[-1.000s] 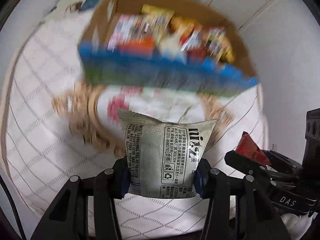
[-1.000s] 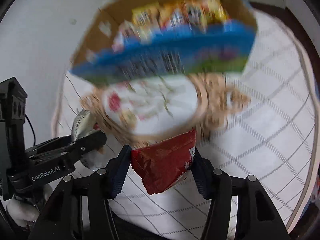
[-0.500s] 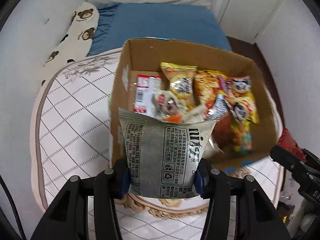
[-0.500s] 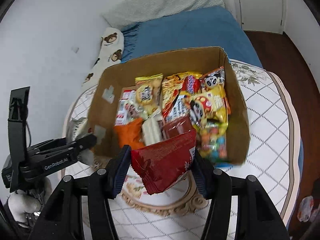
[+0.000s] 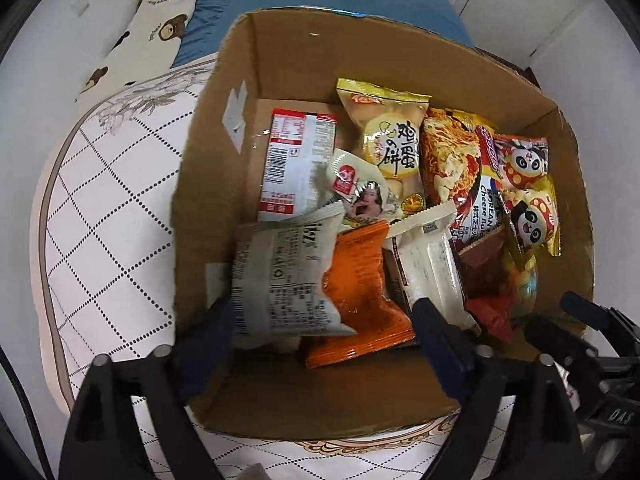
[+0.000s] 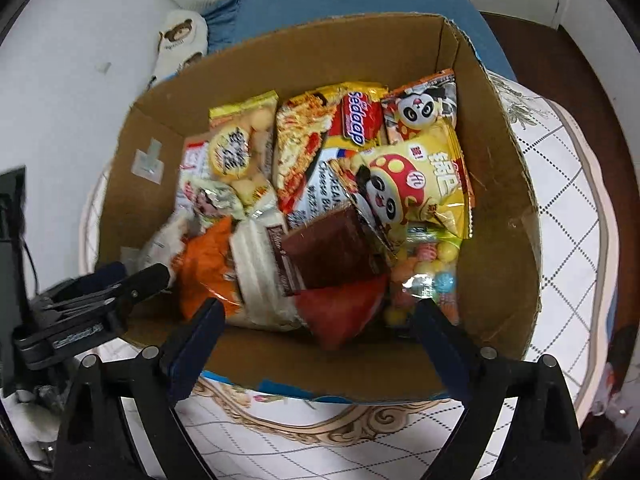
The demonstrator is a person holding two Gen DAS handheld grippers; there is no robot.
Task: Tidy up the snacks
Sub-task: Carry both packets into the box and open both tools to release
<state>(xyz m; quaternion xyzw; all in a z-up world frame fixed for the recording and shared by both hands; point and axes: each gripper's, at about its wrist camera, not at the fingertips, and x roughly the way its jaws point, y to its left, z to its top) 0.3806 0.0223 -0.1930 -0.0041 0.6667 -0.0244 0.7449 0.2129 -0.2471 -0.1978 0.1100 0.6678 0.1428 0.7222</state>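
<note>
Hovering over the near wall of the cardboard box (image 5: 320, 396), the left gripper (image 5: 320, 332) stood spread wide, holding nothing; the grey snack packet (image 5: 280, 276) lay loose inside, against the orange packet (image 5: 360, 292). The right gripper (image 6: 316, 332) was equally wide, the red packet (image 6: 340, 308) lying free in the box. Behind, the patterned surface (image 5: 108, 240) carried the box.
</note>
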